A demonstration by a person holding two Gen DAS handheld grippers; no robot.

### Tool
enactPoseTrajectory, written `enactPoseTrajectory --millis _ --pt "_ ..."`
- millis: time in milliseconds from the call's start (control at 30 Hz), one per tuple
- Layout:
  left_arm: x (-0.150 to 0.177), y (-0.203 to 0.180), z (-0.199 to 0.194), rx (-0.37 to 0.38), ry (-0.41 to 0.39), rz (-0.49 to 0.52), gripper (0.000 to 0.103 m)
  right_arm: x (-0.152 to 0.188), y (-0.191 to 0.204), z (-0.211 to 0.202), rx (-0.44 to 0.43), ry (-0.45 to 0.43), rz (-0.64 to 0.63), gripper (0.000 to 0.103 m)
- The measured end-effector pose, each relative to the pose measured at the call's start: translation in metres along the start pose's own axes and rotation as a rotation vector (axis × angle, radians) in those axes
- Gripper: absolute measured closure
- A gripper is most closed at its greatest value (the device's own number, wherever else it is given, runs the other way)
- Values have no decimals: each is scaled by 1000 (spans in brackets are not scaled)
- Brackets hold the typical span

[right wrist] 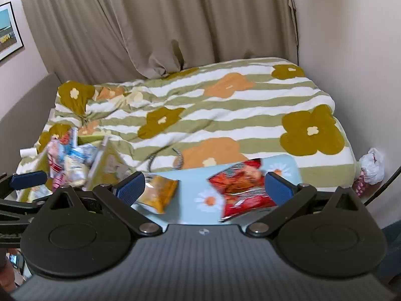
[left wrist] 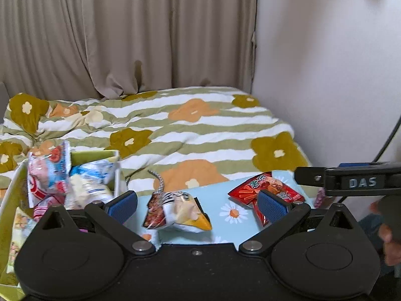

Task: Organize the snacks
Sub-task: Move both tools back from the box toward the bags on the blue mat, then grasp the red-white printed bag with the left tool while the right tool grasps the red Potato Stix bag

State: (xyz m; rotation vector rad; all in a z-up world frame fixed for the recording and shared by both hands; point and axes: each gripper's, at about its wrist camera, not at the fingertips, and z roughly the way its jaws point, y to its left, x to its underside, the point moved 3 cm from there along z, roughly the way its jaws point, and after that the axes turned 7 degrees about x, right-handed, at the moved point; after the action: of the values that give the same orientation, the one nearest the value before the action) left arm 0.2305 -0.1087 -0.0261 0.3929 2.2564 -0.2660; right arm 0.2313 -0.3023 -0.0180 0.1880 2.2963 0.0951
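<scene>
A yellow-and-white snack packet (left wrist: 176, 212) lies on the light blue daisy cloth (left wrist: 225, 195), between my left gripper's blue pads. The left gripper (left wrist: 198, 204) is open and empty above it. A red snack packet (left wrist: 263, 190) lies to the right, partly behind the right pad. A green box (left wrist: 100, 154) at the left holds several snack packets (left wrist: 50, 173). In the right wrist view, the red packet (right wrist: 241, 188) and the orange packet (right wrist: 159, 193) lie on the cloth (right wrist: 190, 195). My right gripper (right wrist: 204, 188) hangs open over them, holding nothing.
A striped flower-print duvet (left wrist: 200, 130) covers the bed behind the cloth. Beige curtains (left wrist: 125, 32) hang at the back and a white wall (left wrist: 325, 75) stands at the right. A grey patterned cord (left wrist: 159, 180) lies on the duvet. A white bag (right wrist: 373, 165) sits by the wall.
</scene>
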Motion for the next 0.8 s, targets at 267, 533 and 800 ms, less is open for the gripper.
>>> enactPoseTrajectory --millis 267,533,800 --pt "3 -18 80 -208 62 47 0 -6 -53 56 -51 101 -31 0" --pt "8 6 153 -331 177 64 0 -3 -68 111 -104 193 -39 0" --pt "17 33 190 -366 247 -45 0 3 -67 162 -124 277 -53 0"
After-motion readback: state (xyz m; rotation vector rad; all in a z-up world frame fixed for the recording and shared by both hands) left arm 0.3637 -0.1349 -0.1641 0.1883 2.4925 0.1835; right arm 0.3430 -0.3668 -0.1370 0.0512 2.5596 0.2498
